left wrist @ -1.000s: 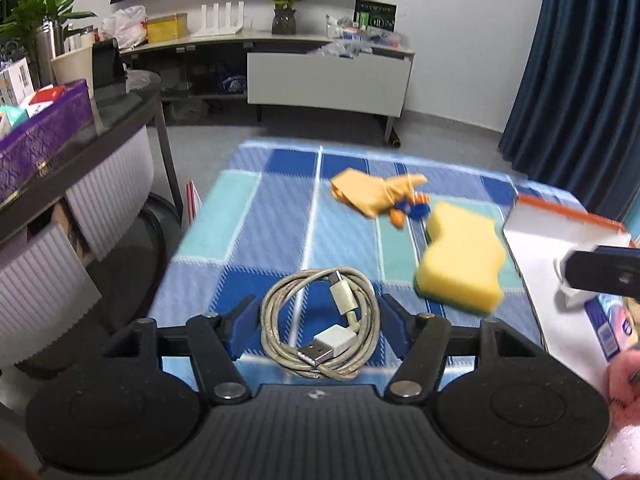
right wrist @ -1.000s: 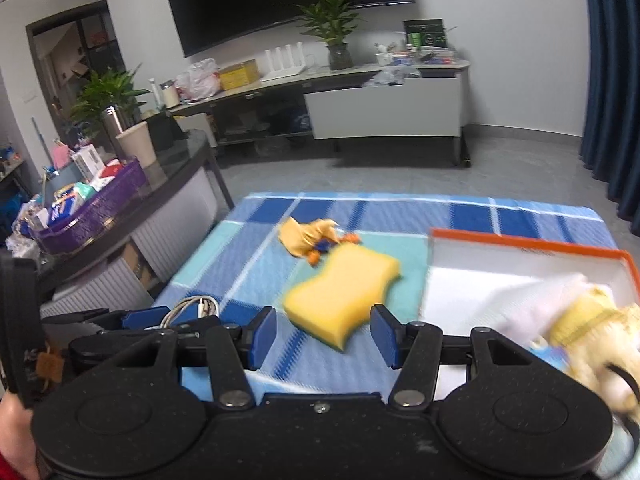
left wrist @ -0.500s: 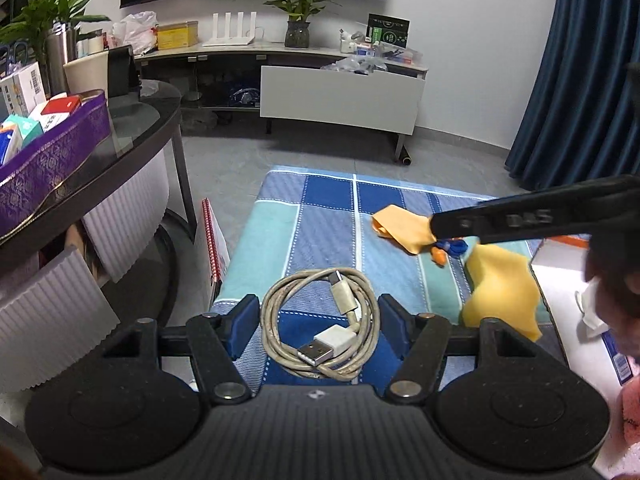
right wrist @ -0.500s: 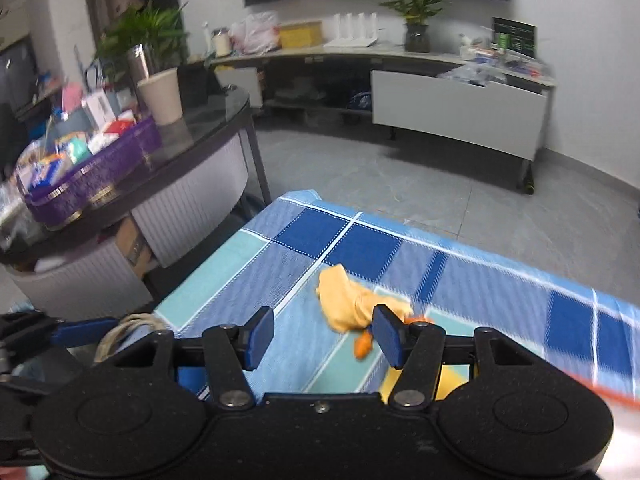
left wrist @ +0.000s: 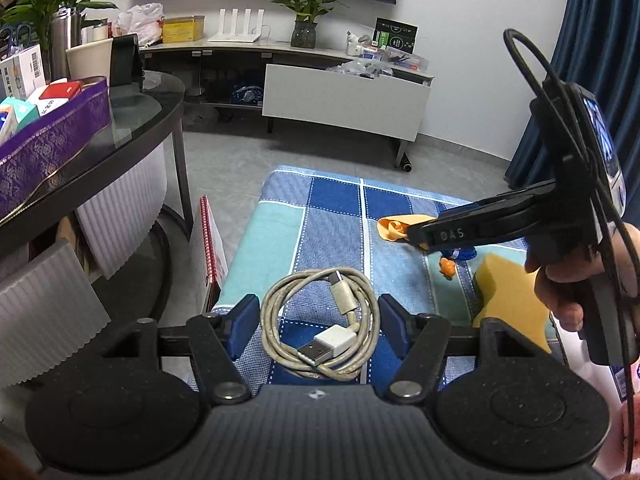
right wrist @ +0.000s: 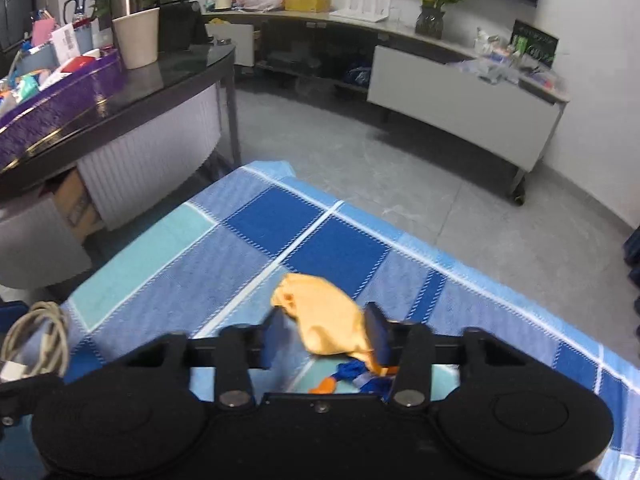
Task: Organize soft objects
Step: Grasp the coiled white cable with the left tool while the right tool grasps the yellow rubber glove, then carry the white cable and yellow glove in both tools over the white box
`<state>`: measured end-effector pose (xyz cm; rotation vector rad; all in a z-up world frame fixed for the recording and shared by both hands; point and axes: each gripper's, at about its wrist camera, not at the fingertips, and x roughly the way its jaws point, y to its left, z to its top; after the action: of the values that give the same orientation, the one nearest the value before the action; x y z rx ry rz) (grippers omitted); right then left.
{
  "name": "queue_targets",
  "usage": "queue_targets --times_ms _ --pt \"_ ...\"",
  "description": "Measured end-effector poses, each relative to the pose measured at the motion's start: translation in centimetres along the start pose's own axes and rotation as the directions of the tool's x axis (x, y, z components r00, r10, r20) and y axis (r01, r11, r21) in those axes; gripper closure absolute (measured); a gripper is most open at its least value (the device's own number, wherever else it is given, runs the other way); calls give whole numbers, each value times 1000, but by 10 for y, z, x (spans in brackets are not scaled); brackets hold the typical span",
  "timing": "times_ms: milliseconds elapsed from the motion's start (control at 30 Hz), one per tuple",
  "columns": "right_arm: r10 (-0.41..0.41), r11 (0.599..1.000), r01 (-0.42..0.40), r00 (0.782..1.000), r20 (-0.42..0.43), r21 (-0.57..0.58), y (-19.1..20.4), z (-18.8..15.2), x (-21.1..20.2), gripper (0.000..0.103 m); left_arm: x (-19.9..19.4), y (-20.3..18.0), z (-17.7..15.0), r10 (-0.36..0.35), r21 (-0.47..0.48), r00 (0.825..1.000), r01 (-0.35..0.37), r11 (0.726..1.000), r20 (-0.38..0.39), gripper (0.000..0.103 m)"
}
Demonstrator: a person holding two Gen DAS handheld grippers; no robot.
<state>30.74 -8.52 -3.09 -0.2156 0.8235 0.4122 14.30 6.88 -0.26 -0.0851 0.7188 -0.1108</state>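
At the far left a curved dark counter (left wrist: 120, 148) carries a purple tray (left wrist: 52, 140) of small boxes, and a red-edged book (left wrist: 210, 248) leans against the side of the checked blue cloth (left wrist: 332, 224). Next comes the left gripper (left wrist: 318, 326), its blue pads spread wide on either side of a coiled white USB cable (left wrist: 320, 328) lying on the cloth; the pads sit just beside the coil without pressing it. Farther right lies the orange soft toy (right wrist: 328, 322) with its blue and orange trailing bits (in the left wrist view it is partly covered by the other tool). The right gripper (right wrist: 326, 338) reaches over it with its jaws released, one pad at each side of the orange body, the right-hand one touching or nearly touching. Beside that toy, nearer the right edge, rests a yellow sponge (left wrist: 508, 300), clear of both tools.
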Motion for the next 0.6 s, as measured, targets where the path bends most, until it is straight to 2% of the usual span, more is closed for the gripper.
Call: queue_targets --times_ms 33,100,267,467,600 --pt "-10 1000 10 1000 4 7 -2 0 -1 74 0 0 0 0 -1 1000 0 1000 0 38" --pt "-2 999 1 1000 10 33 -8 -1 -5 81 -1 -1 0 0 -2 1000 0 1000 0 38" --pt "15 996 -20 998 58 84 -13 -4 -31 82 -8 -1 1 1 -9 1000 -1 1000 6 38" --pt "20 995 -30 993 114 93 -4 -12 -83 82 -21 -5 3 11 -15 1000 -11 1000 22 38" --pt "-3 992 -14 990 144 122 4 -26 -116 82 -35 -9 3 11 -26 999 -10 1000 36 38"
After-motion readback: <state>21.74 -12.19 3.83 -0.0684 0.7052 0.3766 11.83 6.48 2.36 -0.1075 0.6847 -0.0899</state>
